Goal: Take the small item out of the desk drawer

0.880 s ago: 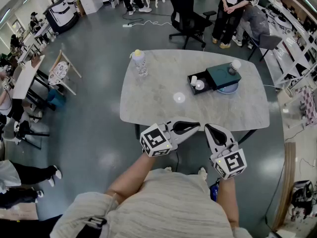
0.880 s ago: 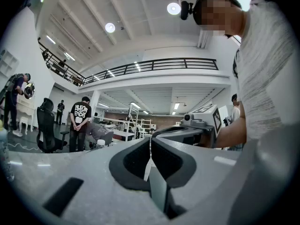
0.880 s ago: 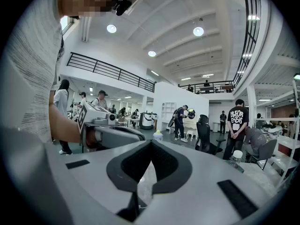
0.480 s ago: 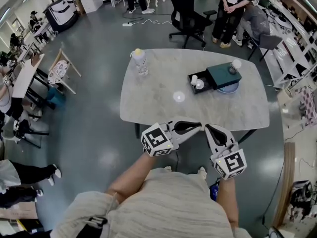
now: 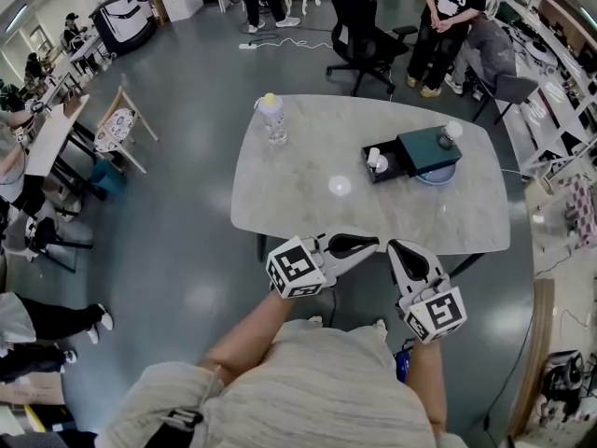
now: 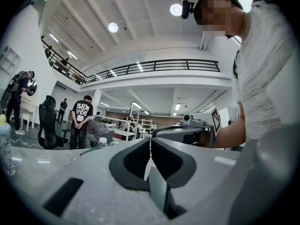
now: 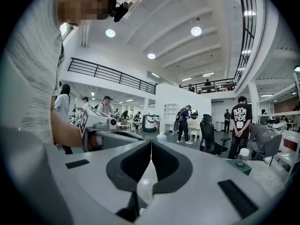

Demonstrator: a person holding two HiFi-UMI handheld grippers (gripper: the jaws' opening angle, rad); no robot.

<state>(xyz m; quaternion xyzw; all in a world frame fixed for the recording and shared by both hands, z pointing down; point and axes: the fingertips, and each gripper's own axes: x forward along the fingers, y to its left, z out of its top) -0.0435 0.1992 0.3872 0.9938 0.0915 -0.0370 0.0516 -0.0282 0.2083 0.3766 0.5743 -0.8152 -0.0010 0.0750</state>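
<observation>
A dark green desk drawer box (image 5: 427, 145) stands at the right of the grey table (image 5: 298, 203), and its drawer (image 5: 381, 165) is pulled out toward the left. Small white items (image 5: 375, 159) lie in the drawer. A small white-capped bottle (image 5: 452, 131) stands on top of the box. Both grippers hang in front of the table's near edge, well short of the drawer. My left gripper (image 5: 373, 242) is shut with nothing in it, its jaws meeting in a thin line (image 6: 150, 146). My right gripper (image 5: 396, 245) is likewise shut and empty (image 7: 151, 145).
A water bottle (image 5: 271, 117) stands at the table's far left, and a small white disc (image 5: 340, 187) lies mid-table. A blue plate (image 5: 437, 170) sits under the drawer box. Beyond the table are an office chair (image 5: 367, 31) and standing people (image 5: 446, 17). More desks line the left side.
Both grippers stay shut in about the same place before the table. The view has drifted slightly, so the table and drawer box sit a little further right.
</observation>
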